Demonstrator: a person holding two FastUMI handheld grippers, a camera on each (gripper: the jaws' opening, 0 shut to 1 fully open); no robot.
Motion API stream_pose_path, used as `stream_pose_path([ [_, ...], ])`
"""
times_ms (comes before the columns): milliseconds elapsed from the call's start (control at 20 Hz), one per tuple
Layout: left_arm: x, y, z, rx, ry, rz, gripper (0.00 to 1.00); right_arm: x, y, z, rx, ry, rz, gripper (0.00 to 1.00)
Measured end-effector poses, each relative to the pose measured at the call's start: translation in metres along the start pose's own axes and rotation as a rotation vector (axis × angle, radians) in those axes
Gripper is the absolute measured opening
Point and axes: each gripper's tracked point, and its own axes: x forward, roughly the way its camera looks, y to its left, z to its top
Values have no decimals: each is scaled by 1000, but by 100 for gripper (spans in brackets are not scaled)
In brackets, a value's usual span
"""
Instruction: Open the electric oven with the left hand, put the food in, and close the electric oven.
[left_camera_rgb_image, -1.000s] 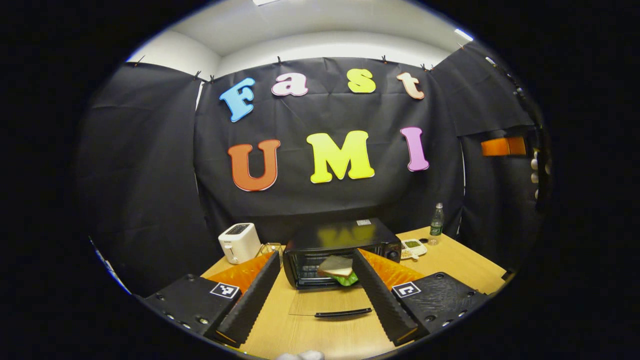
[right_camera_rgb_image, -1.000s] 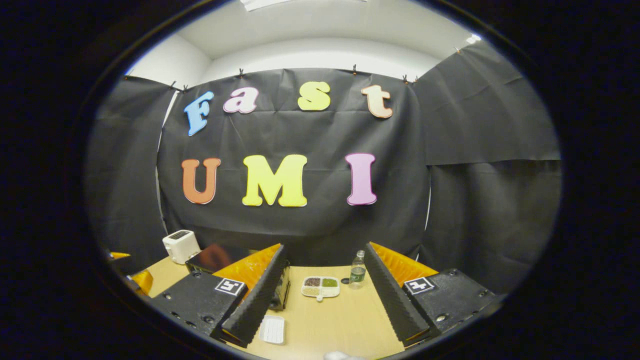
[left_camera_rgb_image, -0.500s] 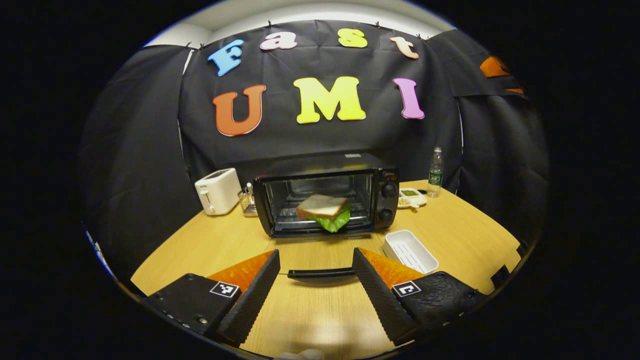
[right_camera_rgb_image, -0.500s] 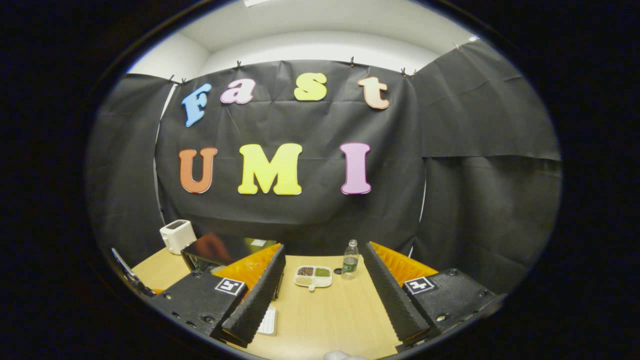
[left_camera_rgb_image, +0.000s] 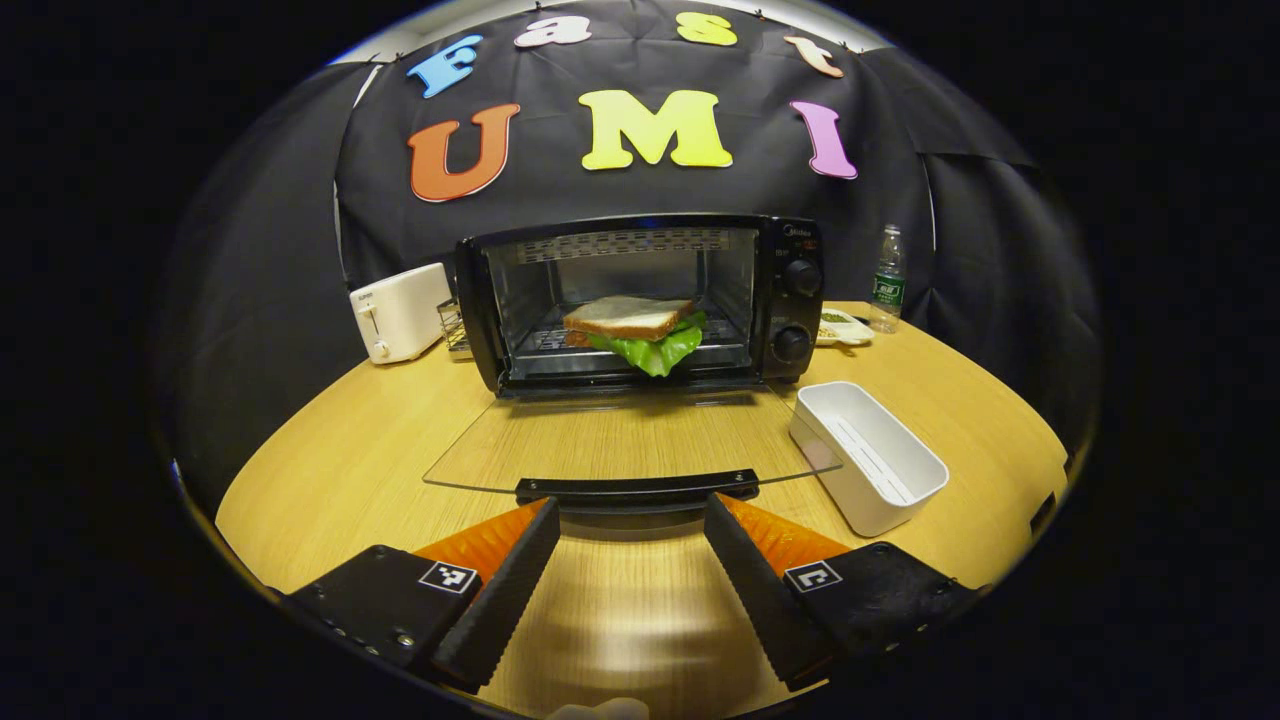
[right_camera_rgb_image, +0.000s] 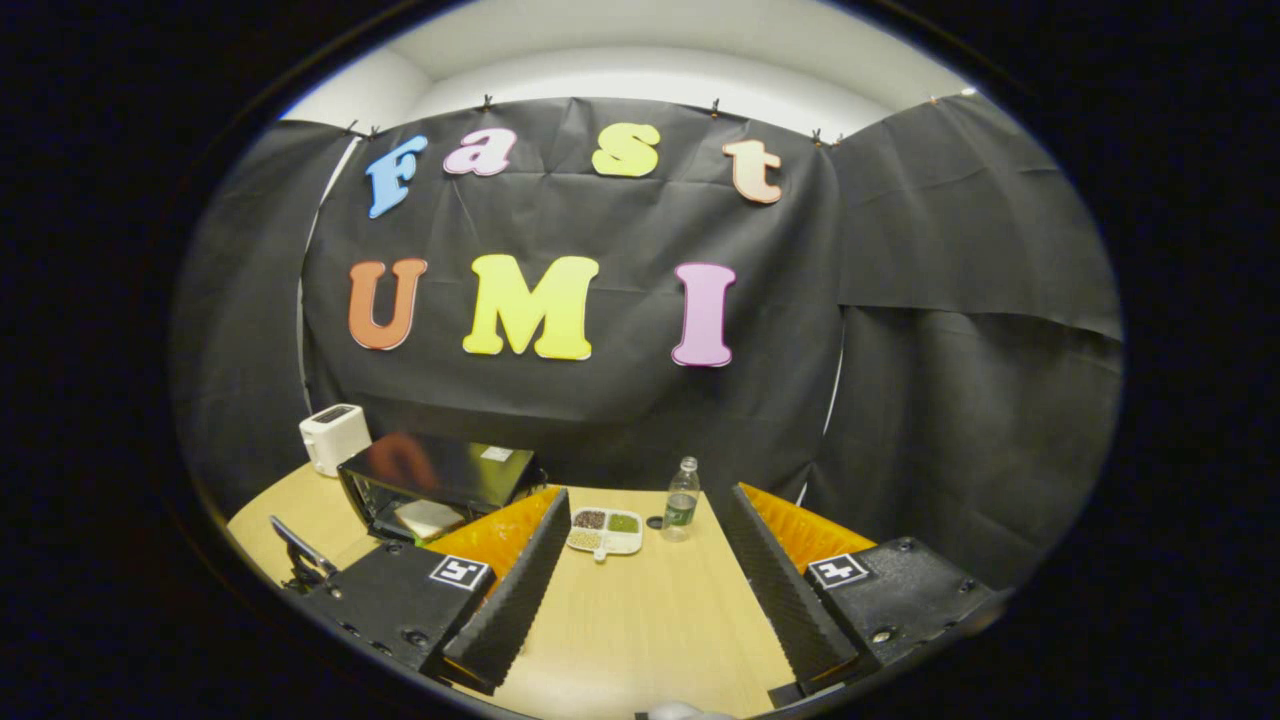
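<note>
Nearest in the left gripper view, the left claw (left_camera_rgb_image: 628, 560) hovers low over the counter (left_camera_rgb_image: 330, 470) with its fingers spread apart and nothing between them. Just beyond the fingertips lies the black door handle (left_camera_rgb_image: 637, 488), at the front edge of the oven door (left_camera_rgb_image: 630, 440); the glass door is folded down flat and level, fully open. To the right of the door, a white rectangular tray (left_camera_rgb_image: 868, 455) sits on the counter. Behind the door stands the oven (left_camera_rgb_image: 790, 290), and the sandwich (left_camera_rgb_image: 632, 325) rests on the rack inside the cavity, its lettuce hanging over the front edge. A white toaster (left_camera_rgb_image: 398, 310) stands left of the oven; a bottle (left_camera_rgb_image: 886, 280) stands to the right, by the wall.

In the right gripper view, the right claw (right_camera_rgb_image: 645, 575) is likewise spread apart and empty above bare counter. Farther off are a divided dish (right_camera_rgb_image: 605, 530) and the bottle (right_camera_rgb_image: 682, 500).
</note>
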Motion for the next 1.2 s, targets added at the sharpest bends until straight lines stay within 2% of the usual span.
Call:
stream_pose_path([
  [150,8,0,-6,-6,14,-7,96,2,0,-5,-4,13,-12,96],
  [200,8,1,-8,0,16,-4,95,2,-1,-7,-6,17,-15,100],
  [250,7,1,-7,8,9,-5,96,4,0,-9,-8,23,-15,96],
  [550,5,2,2,5,6,-10,95,10,7,-13,-4,39,-1,96],
  [900,-3,5,53,7,-56,-16,95,18,9,-10,12,48,17,96],
  [1200,2,6,106,47,-120,-23,96,23,1,-1,45,35,5,96],
])
